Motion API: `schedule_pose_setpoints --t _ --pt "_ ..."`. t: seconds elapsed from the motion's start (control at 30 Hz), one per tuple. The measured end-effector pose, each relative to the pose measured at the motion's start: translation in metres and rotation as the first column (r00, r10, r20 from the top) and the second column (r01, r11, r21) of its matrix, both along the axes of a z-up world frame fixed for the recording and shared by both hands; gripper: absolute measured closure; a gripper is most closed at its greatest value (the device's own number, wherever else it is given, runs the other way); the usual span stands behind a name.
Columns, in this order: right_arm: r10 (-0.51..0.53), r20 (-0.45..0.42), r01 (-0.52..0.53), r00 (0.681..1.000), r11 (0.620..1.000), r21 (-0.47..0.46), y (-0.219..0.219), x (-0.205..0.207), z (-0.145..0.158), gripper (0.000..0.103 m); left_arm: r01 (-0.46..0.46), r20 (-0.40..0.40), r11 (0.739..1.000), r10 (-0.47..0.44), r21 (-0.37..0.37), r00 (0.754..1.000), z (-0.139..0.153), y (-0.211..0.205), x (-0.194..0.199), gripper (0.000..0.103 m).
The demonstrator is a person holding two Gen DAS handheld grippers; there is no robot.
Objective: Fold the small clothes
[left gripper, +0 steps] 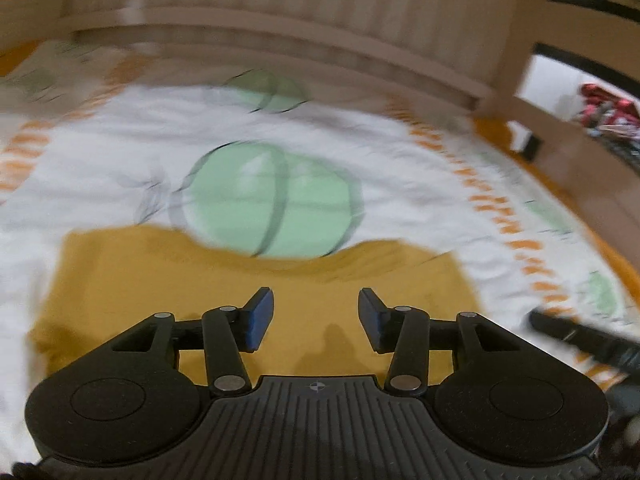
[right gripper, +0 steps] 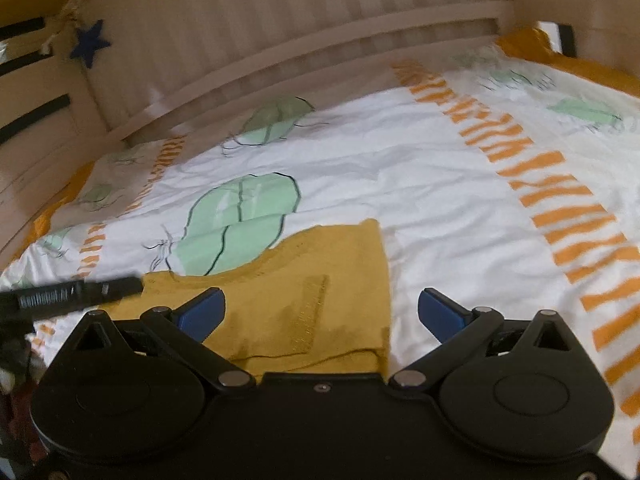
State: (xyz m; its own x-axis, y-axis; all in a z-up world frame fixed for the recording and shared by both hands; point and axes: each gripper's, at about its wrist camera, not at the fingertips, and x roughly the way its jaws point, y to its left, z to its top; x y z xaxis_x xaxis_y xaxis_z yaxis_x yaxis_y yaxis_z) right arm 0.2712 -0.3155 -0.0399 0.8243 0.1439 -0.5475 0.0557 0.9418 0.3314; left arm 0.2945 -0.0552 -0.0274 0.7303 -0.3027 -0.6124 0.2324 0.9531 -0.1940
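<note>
The garment [right gripper: 320, 304] lies flat on the bed cover [right gripper: 440, 208], with the headboard [right gripper: 280, 20] behind it. The left claw [left gripper: 316, 316] hangs over it; the right claw [right gripper: 320, 314] straddles its right edge (one finger each side).

From my left wrist view, motion blur smears the bedsheet [left gripper: 360, 152], its green prints and orange bands, and the red clutter [left gripper: 608, 114] at far right is too smeared for me to name. The mustard garment [left gripper: 248, 280] has its near edge hidden under the left gripper [left gripper: 316, 318]; in the right wrist view its near hem goes under the right gripper [right gripper: 322, 312]. The dark bar [right gripper: 72, 292] at left is blurred and cut by the frame edge.
</note>
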Motion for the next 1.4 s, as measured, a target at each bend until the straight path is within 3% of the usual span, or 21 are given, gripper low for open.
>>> schedule_pose_setpoints --t 0.23,0.4,0.47,0.8,1.0,1.1,1.13,1.23,1.3,1.4 --pt "0.089 0.003 -0.089 0.996 0.996 -0.019 0.017 0.010 -0.014 0.011 -0.136 -0.095 0.990 0.139 0.036 0.986 -0.034 0.061 -0.010 0.058" --pt "0.138 0.003 -0.138 0.990 0.990 -0.010 0.028 0.012 -0.021 0.019 -0.203 -0.144 0.979 0.201 0.002 0.969 -0.046 0.091 -0.014 0.058" --pt "0.150 -0.002 -0.150 0.989 0.989 0.007 0.030 0.013 -0.024 0.026 -0.217 -0.157 0.976 0.213 -0.010 0.964 -0.046 0.099 -0.016 0.058" --pt "0.126 -0.057 -0.125 0.990 0.992 0.019 0.035 0.035 -0.039 0.028 -0.223 -0.182 0.974 0.215 -0.028 0.960 -0.042 0.121 -0.026 0.058" --pt "0.095 -0.133 -0.087 0.987 0.994 0.061 0.030 0.053 -0.060 0.042 -0.217 -0.195 0.976 0.208 -0.024 0.958 -0.044 0.124 -0.029 0.058" --pt "0.090 -0.145 -0.087 0.985 0.996 0.028 0.034 0.056 -0.059 0.068 -0.221 -0.205 0.975 0.211 -0.023 0.956 -0.045 0.126 -0.029 0.058" --pt "0.095 -0.157 -0.091 0.983 0.995 0.033 0.035 0.058 -0.058 0.085 -0.222 -0.206 0.975 0.213 -0.023 0.955 -0.045 0.127 -0.029 0.058" --pt "0.143 -0.154 -0.138 0.978 0.989 0.044 0.042 0.061 -0.046 0.087 -0.217 -0.203 0.976 0.208 -0.021 0.957 -0.044 0.127 -0.028 0.058" --pt "0.170 -0.118 -0.173 0.978 0.985 -0.018 0.048 0.057 -0.029 0.087 -0.210 -0.199 0.977 0.202 -0.019 0.959 -0.043 0.127 -0.026 0.058" --pt "0.137 -0.086 -0.143 0.987 0.987 -0.073 0.039 0.054 -0.012 0.088 -0.203 -0.194 0.979 0.197 -0.009 0.961 -0.042 0.126 -0.023 0.058"
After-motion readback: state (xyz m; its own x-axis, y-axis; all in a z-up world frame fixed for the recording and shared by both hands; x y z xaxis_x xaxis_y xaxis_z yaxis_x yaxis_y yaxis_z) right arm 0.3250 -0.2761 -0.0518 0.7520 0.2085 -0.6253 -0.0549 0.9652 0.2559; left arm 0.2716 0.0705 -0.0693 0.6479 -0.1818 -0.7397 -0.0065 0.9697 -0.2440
